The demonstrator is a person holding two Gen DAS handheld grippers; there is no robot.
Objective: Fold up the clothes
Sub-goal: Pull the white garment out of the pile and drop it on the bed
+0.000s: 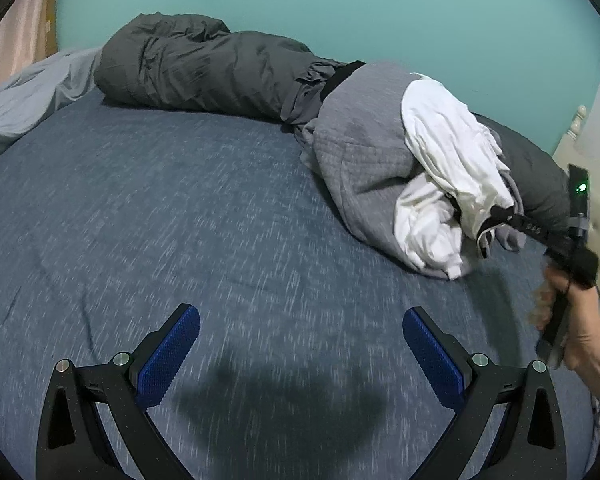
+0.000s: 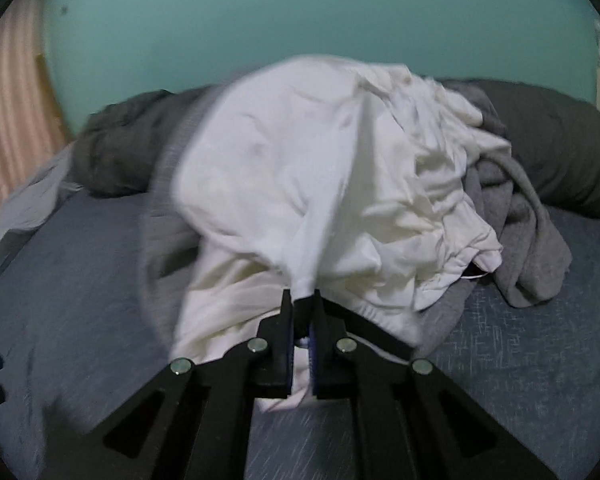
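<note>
The white shirt [image 2: 300,168] lies crumpled on top of the pile of clothes [image 1: 364,152], at about 2 o'clock in your left view and straight ahead at 12 o'clock in your right view. It is bunched, with no flat fold visible, and the grey sweater [image 1: 356,140] under it and the smaller grey piece [image 2: 532,240] at 3 o'clock are also in a heap, so I judge that the folding of these pieces is not done. No folded stack is visible on the blue bedsheet [image 1: 180,208]. Your right gripper [image 2: 302,308] is clenched on an edge of the white shirt, and the cloth stretches up from the jaws, so it seems you are pulling it out of the pile. Your right hand [image 1: 568,320] holds this tool low at 4 o'clock of the pile, pointing into it. Your left gripper [image 1: 300,344] hovers over the bare sheet, jaws wide apart and holding nothing, with a dark shadow below. Behind the pile, a dark grey blanket [image 1: 188,68] runs along the green wall [image 1: 340,8].
</note>
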